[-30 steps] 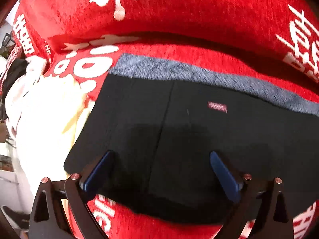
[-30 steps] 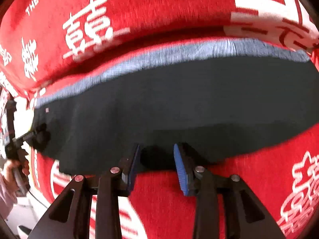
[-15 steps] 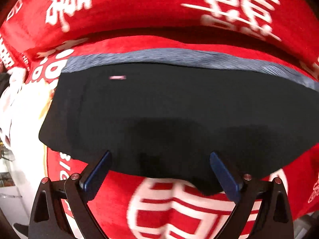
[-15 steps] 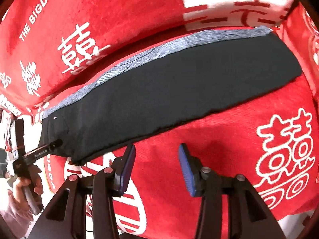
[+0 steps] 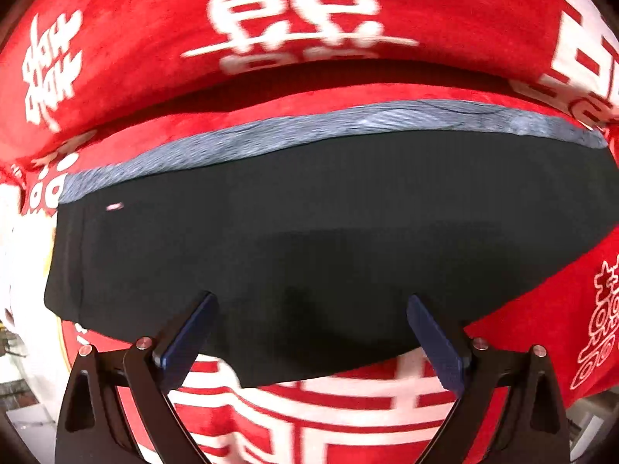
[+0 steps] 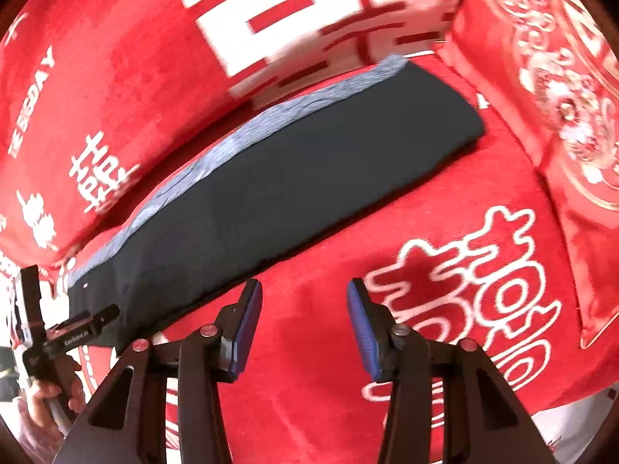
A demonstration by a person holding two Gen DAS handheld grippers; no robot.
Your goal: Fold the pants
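Lying flat as a long folded strip, the black pants (image 5: 329, 232) are showing a grey inner edge (image 5: 309, 127) along the far side on a red blanket (image 6: 309, 348) printed with white characters. Hovering over the near edge, the left hand-held gripper (image 5: 309, 328) is gaping wide and empty. The right hand-held gripper (image 6: 303, 328) is standing part-open over bare blanket, gripping nothing.
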